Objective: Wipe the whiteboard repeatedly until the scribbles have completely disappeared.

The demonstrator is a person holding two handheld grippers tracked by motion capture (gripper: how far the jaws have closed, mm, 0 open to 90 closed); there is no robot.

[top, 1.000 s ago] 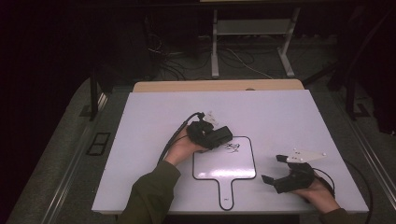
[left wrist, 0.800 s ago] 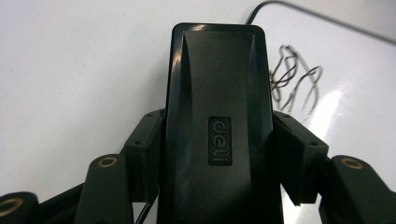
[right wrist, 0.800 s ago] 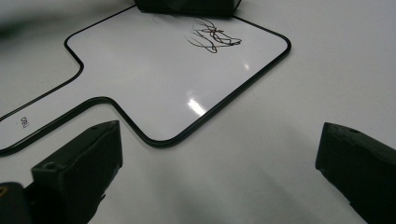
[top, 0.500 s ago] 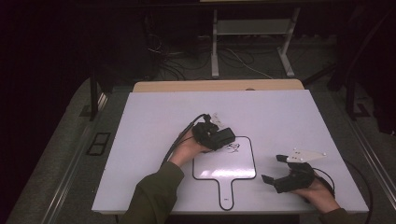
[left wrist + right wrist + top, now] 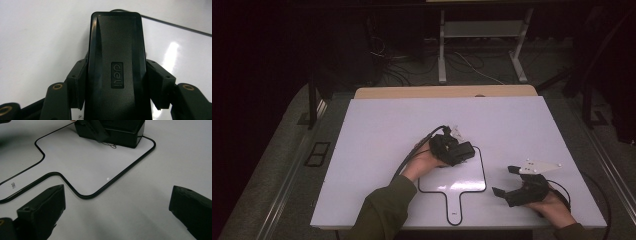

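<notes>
White table (image 5: pixel 377 125) — left gripper (image 5: pixel 460 152) clamps black eraser (image 5: pixel 116 62).

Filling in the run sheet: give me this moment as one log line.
left gripper: shut on black eraser | eraser: over whiteboard, at scribble | right gripper: open, nothing held, on table

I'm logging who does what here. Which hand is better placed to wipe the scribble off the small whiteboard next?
Probably left. The left gripper is already shut on the black eraser, right over the scribble on the small whiteboard. The right gripper rests open beside the board, holding nothing.
</notes>
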